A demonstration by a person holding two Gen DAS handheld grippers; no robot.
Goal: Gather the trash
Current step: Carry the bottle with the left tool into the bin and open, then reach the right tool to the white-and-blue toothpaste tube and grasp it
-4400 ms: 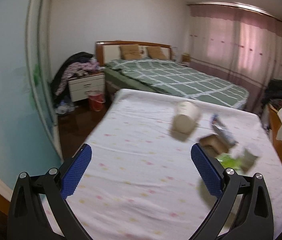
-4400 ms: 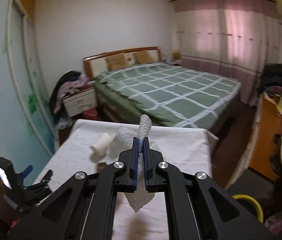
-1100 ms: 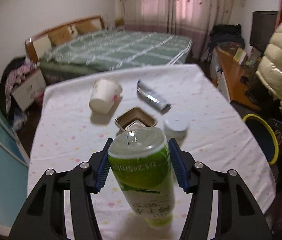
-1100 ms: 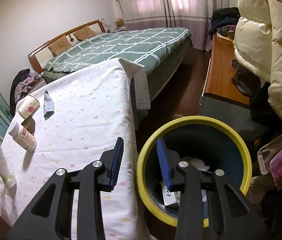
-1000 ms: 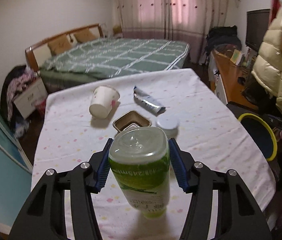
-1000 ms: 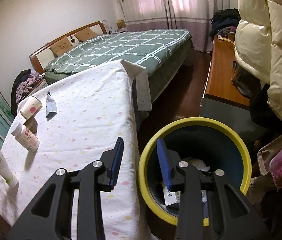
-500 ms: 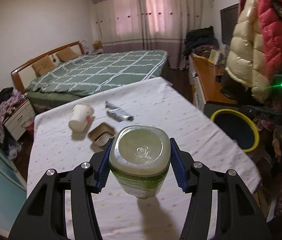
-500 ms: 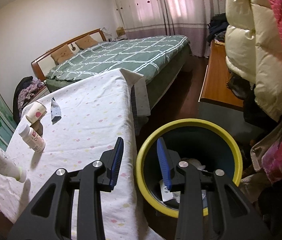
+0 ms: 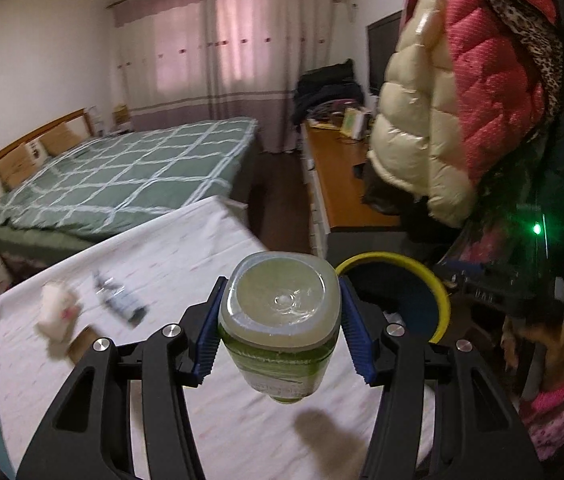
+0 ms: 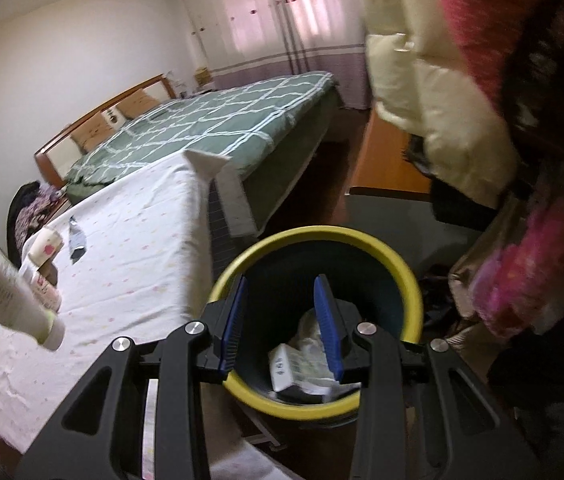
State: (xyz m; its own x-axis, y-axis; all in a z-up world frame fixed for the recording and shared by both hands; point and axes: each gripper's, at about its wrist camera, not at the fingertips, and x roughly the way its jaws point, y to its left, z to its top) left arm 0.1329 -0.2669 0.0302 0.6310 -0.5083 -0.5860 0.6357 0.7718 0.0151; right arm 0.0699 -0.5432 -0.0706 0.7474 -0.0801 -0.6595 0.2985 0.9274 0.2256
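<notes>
Left tongs [image 9: 280, 330]: clenched on the green bottle [image 9: 280, 322], held above the tabletop [image 9: 154, 264], left of the bin [image 9: 439, 300].
Right tongs [image 10: 280, 322]: released, nothing held, over the bin.
Advice: bottle to be carried right until fully above the yellow rim, then released.

Bottle [image 9: 280, 322] between left hand-held gripper [image 9: 280, 324] pads; bin [image 9: 439, 292] ahead-right, desk [image 9: 186, 248] below-left. Right hand-held gripper [image 10: 280, 320] over bin, trash [image 10: 301, 360] inside.
</notes>
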